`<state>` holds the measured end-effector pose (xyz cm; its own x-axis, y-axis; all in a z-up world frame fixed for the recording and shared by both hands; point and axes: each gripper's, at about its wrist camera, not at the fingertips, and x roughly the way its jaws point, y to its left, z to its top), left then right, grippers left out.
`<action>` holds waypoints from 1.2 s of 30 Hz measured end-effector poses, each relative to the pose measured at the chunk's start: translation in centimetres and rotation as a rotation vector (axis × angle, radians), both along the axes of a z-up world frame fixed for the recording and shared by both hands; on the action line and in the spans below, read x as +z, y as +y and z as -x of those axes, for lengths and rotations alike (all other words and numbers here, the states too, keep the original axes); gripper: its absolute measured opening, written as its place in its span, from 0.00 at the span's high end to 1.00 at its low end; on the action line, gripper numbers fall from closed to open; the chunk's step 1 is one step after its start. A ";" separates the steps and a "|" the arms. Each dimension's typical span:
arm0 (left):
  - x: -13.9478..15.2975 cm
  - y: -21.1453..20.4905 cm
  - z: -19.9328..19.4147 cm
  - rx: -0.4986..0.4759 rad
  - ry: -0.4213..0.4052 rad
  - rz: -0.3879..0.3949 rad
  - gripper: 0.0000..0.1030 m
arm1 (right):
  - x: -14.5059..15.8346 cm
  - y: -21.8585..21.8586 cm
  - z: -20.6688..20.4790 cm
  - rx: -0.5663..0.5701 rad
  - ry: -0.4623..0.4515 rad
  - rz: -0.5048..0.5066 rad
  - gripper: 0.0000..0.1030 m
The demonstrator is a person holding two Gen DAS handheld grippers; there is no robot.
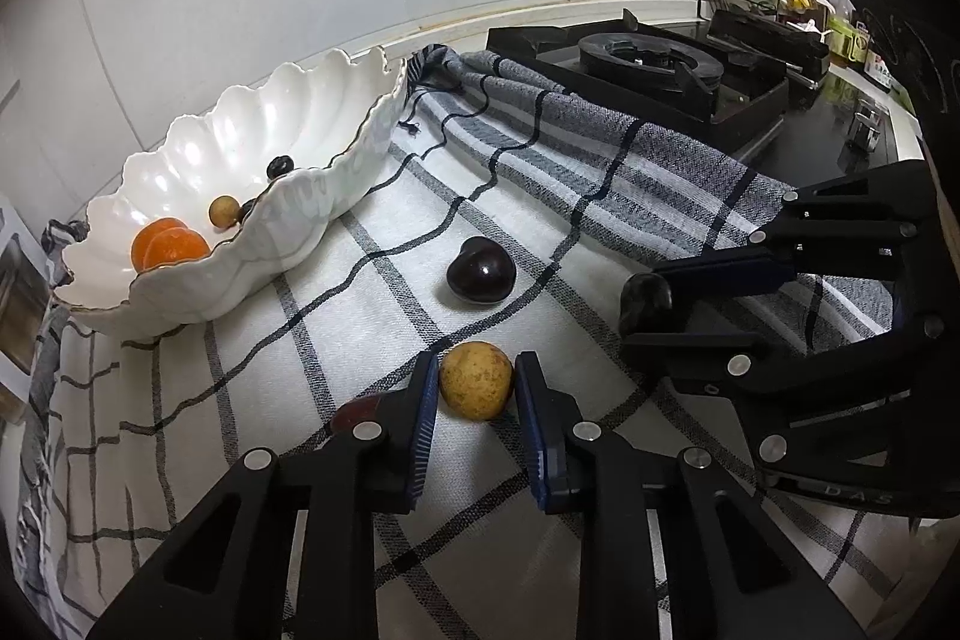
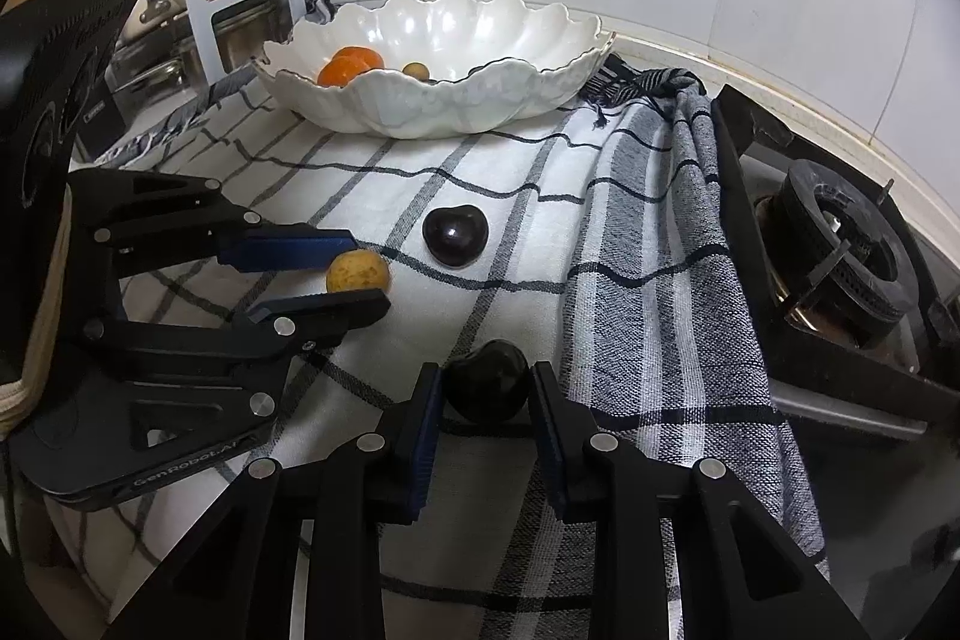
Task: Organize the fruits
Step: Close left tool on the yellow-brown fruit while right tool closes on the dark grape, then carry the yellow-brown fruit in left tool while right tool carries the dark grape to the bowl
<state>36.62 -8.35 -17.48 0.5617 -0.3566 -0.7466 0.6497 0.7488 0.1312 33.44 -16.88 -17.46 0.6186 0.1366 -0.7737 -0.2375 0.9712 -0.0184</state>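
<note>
Left fingers pinching yellow fruit, right fingers pinching dark fruit; round, glossy skins likely to squirt free if lifted off-centre.

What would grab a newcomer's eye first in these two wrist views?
Probably the two grippers working side by side on the checked cloth: the left gripper clamps a yellow fruit, the right gripper brackets a dark fruit. Next, the scalloped white bowl by the wall, with orange fruit inside, and a lone dark fruit on the cloth between.
</note>
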 end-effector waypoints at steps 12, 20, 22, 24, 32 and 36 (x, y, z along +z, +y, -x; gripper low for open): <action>1.9 0.9 0.0 0.077 -0.006 0.044 0.74 | 1.3 -0.2 0.2 -0.022 -0.033 -0.037 0.70; 3.9 1.8 0.5 0.145 -0.040 0.082 0.74 | 3.4 -0.1 0.4 -0.024 -0.088 -0.049 0.70; 4.4 2.1 0.6 0.164 -0.046 0.095 0.74 | 3.9 -0.1 0.4 -0.022 -0.103 -0.055 0.70; 4.8 2.4 0.8 0.182 -0.050 0.108 0.74 | 4.3 0.0 0.5 -0.021 -0.112 -0.061 0.70; 7.0 4.1 1.0 0.269 -0.083 0.165 0.74 | 6.5 0.6 0.3 -0.023 -0.167 -0.098 0.70; 8.1 4.7 1.0 0.299 -0.107 0.176 0.74 | 7.6 0.9 -0.1 -0.026 -0.203 -0.117 0.70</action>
<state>35.63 -3.67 -9.43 0.7320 -0.2828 -0.6198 0.3885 0.9206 0.0388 33.58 -15.96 -9.85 0.7643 0.2000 -0.6130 -0.2153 0.9753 0.0498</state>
